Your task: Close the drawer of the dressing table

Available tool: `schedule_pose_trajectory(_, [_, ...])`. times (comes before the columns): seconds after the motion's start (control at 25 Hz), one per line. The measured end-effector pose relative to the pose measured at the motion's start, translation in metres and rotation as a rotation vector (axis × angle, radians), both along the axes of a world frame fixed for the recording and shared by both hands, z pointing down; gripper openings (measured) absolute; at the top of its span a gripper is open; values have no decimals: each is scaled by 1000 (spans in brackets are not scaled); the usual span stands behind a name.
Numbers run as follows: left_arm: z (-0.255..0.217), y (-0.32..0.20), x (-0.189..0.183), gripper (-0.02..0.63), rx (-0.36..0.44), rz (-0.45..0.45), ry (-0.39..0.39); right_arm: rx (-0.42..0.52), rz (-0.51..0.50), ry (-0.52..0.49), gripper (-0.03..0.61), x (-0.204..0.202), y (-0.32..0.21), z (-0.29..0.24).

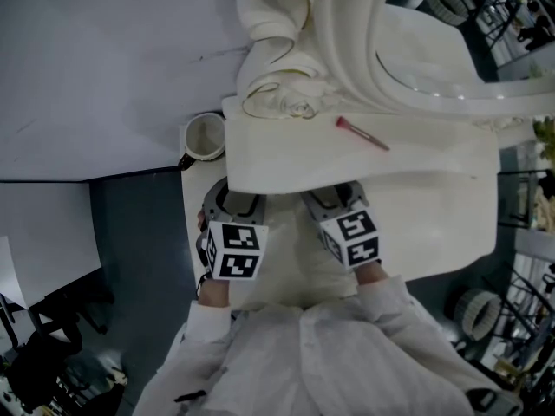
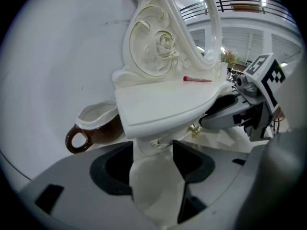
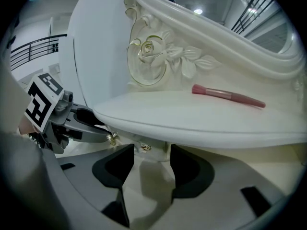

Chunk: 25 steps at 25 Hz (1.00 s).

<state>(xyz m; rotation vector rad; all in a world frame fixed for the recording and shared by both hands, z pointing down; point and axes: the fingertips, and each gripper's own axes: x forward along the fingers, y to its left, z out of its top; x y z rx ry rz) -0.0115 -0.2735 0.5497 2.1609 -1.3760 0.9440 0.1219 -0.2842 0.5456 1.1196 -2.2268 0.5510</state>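
Note:
A white dressing table (image 1: 434, 189) with a carved mirror frame (image 1: 277, 50) stands before me. Its drawer front (image 2: 152, 145) sits just under the tabletop edge and carries small gold knobs (image 2: 194, 128). How far it stands out I cannot tell. My left gripper (image 2: 153, 150) is open, its jaws on either side of one knob (image 2: 156, 142). My right gripper (image 3: 152, 152) is open too, around a knob (image 3: 145, 147) on the same front. In the head view both grippers (image 1: 232, 204) (image 1: 338, 199) reach under the tabletop edge side by side, their tips hidden.
A pink makeup brush (image 1: 362, 133) lies on the tabletop near the mirror. A brown and white mug (image 1: 205, 137) stands at the table's left corner against the white wall (image 1: 104, 59). Dark floor (image 1: 130, 232) lies to the left, metal racks (image 1: 529, 319) to the right.

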Motion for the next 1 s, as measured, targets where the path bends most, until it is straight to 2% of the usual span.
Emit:
schedule_pose_trajectory(0.72, [0,3,-6,238,-15,-5,33,6,36,-14,218,-5,3,0])
schedule_pose_trajectory(1.0, [-6,21,-3,238,-11,-18,48,16,10,-45,218,-3,23,-8])
